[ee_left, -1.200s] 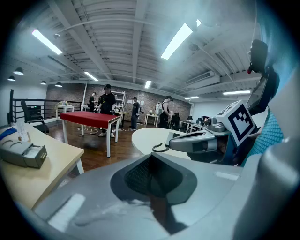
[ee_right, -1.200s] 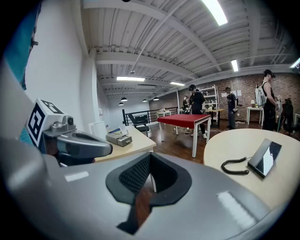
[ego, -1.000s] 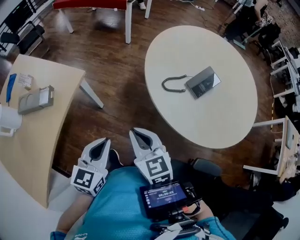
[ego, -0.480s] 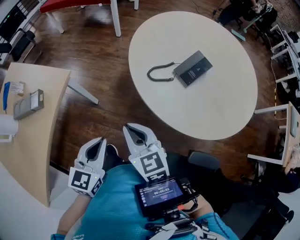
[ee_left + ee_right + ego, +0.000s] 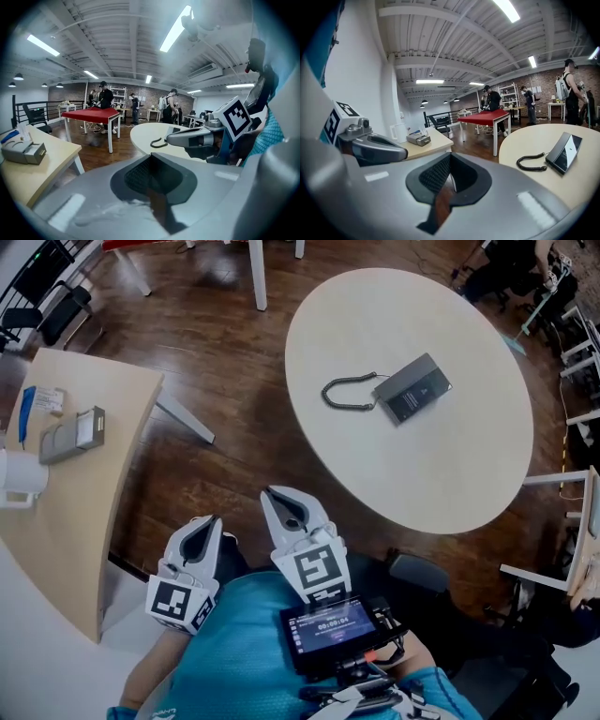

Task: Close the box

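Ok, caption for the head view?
Shut, empty left gripper and right gripper held short of the round table, which carries a dark flat device and coiled cable.

Round table cream. Slab at 1 dark grey, cord black. Floor dark brown wood grain. Desk at 9 pale wood, box grey. Left gripper and right gripper light grey, cubes black-and-white squares. Shirt teal. Far table red.

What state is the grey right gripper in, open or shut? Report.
Shut. The grey right gripper shows its jaws meeting, nothing between them.
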Demonstrator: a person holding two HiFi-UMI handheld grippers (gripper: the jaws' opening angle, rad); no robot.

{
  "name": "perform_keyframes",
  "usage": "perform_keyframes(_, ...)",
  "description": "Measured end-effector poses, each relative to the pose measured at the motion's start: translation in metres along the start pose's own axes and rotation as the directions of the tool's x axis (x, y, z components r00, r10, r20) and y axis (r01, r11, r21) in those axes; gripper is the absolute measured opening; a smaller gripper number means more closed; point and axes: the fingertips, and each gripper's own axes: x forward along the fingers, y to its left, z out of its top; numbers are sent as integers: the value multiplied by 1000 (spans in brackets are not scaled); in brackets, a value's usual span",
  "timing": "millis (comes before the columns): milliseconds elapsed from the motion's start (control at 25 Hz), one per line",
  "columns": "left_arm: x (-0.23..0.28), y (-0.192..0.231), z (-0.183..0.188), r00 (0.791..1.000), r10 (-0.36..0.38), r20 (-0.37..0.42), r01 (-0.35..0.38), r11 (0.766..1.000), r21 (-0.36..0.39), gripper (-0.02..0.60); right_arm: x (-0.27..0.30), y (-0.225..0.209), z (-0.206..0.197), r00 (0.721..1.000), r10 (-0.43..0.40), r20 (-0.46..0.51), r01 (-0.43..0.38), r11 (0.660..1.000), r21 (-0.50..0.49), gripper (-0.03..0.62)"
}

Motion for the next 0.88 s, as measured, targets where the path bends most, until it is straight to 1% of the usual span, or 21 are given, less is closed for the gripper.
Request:
perform_keyframes(120,-7,16,-4,1000,23,12,-23,999,-29,-10,11,11,1,1000,18,-26,-19,1000,-22,-6)
perform_keyframes(240,-12,32,-11,999,30,31,-28,998,-48,-11,26,25,2,998,40,-48,-42,998,-46,-6)
perform_keyframes(400,-21,64,-11,998,46,51,-41,995,-89,-11,50,44,7,996,44,-74,-50,995,-81,-6)
perform_keyframes(480,-24,82,-11,997,43,67,-36,994,-102,-11,64,55,9,995,36,-93,-46,994,-99,-6)
perform_keyframes(600,-26,113,-10,995,27,94,-17,995,-103,-11,86,67,18,994,11,-105,-23,993,-119,-6)
perform_keyframes(880,-35,198,11,989,19,149,-3,995,-104,-10,145,96,50,992,-42,-119,24,989,-148,-6)
